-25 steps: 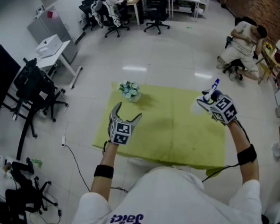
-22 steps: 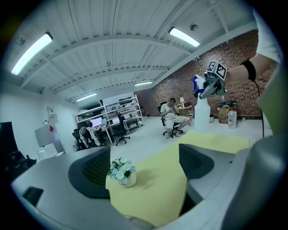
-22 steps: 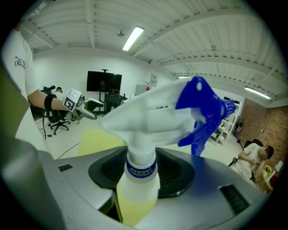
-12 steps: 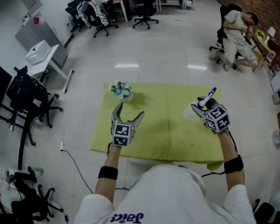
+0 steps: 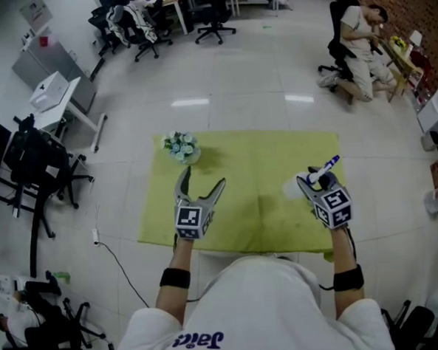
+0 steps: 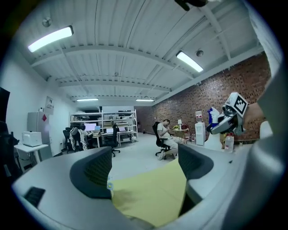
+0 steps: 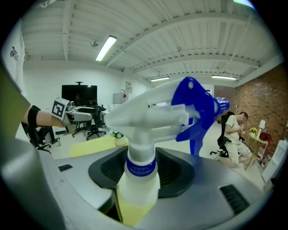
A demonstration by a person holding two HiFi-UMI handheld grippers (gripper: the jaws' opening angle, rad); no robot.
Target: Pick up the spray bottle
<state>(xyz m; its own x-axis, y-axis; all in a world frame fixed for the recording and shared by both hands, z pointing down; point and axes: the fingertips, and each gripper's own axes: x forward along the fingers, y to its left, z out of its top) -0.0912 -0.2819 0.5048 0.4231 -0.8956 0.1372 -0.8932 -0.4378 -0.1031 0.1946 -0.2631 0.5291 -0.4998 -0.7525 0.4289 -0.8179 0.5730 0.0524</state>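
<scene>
A white spray bottle (image 7: 139, 148) with a blue trigger and nozzle stands upright in my right gripper (image 7: 141, 177), whose jaws are shut on its neck just under the blue collar. In the head view the right gripper (image 5: 317, 181) holds the bottle (image 5: 321, 170) above the right part of the yellow-green table (image 5: 266, 212), nozzle pointing away to the right. My left gripper (image 5: 202, 180) hovers over the table's left half, jaws open and empty. The left gripper view shows its jaws (image 6: 144, 168) wide apart, with the bottle (image 6: 215, 122) far off to the right.
A small pot of pale flowers (image 5: 180, 145) sits at the table's back left corner. A black office chair (image 5: 44, 163) stands left of the table. A person (image 5: 359, 29) sits slumped at the back right. Desks and chairs line the far wall.
The right gripper has sunk with the bottle and drawn nearer the table's front edge. The left gripper has shifted slightly toward the table's middle and rolled, still open.
</scene>
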